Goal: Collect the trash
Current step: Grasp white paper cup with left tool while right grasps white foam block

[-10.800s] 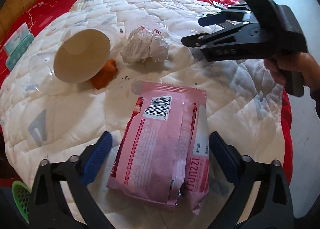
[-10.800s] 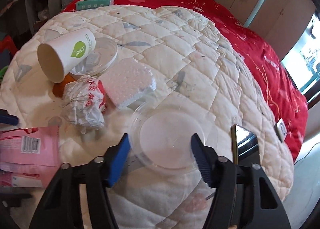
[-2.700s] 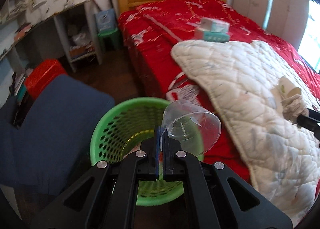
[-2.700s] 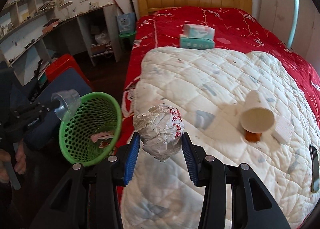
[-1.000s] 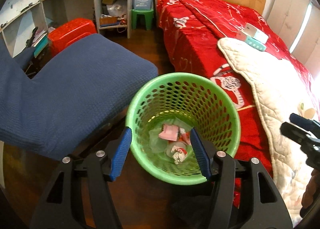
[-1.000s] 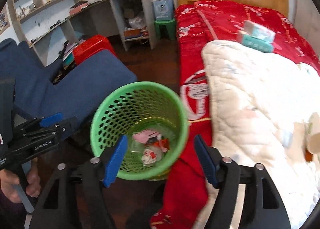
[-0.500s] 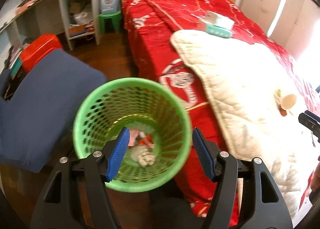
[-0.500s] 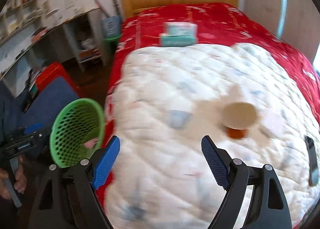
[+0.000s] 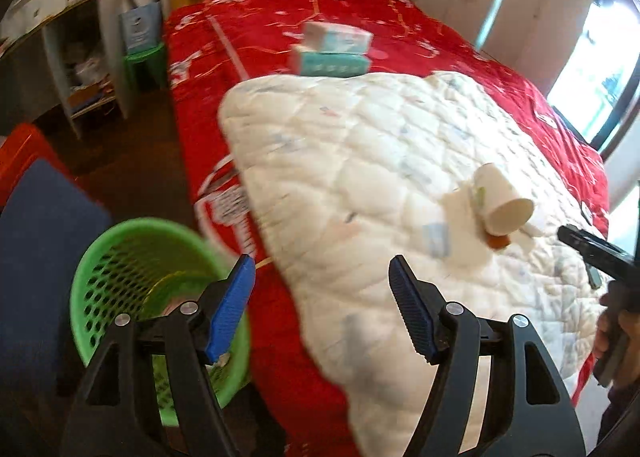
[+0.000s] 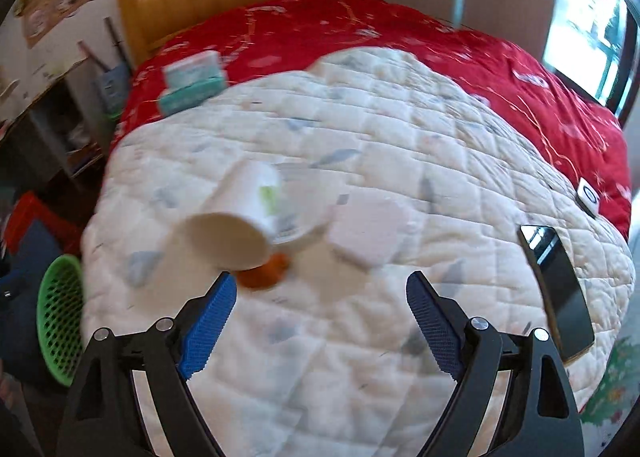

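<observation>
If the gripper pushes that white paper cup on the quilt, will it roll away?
Probably a little. The paper cup lies on its side, so it may roll, likely curving because it tapers. It looks empty, so probably light. The soft quilt should slow it.

A white quilt [image 10: 360, 129] is covering the red bed [image 10: 440, 41]. On the quilt a paper cup [image 10: 240, 217] is lying on its side, touching an orange scrap [image 10: 264, 275], beside a white foam block [image 10: 370, 231] and a phone [image 10: 560, 289]. Two tissue packs [image 9: 332, 49] are lying on the red cover. A green basket [image 9: 132, 289] is standing on the floor.
</observation>
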A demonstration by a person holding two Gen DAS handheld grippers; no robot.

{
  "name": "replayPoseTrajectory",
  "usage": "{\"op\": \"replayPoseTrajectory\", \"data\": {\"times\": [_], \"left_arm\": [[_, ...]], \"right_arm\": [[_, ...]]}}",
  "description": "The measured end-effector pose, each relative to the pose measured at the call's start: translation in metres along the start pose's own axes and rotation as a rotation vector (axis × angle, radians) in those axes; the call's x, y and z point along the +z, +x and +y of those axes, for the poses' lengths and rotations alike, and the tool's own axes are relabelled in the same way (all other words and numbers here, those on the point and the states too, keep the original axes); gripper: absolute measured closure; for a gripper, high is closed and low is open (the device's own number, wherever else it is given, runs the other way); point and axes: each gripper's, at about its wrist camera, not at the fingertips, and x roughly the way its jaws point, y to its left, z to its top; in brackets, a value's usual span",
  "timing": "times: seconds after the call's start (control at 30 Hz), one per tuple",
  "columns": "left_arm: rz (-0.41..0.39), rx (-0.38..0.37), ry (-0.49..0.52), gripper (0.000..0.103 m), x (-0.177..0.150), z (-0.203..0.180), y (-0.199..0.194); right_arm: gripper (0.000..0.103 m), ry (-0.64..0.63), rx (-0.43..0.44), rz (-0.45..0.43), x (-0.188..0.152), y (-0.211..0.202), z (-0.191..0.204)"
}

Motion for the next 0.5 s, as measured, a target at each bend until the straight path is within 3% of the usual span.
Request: {"op": "replayPoseTrajectory", "data": {"times": [0.23, 0.5], "left_arm": [[0.018, -0.050, 0.060, 0.033, 0.041, -0.052, 0.026], [0.055, -0.096, 0.087, 0.029, 0.070, -0.094, 0.051]], "right_arm": [[0.019, 0.082, 0.005, 0.060, 0.023, 0.042, -0.029], [0.019, 0.119, -0.033, 0.126, 0.033, 0.079, -0.033]]}}
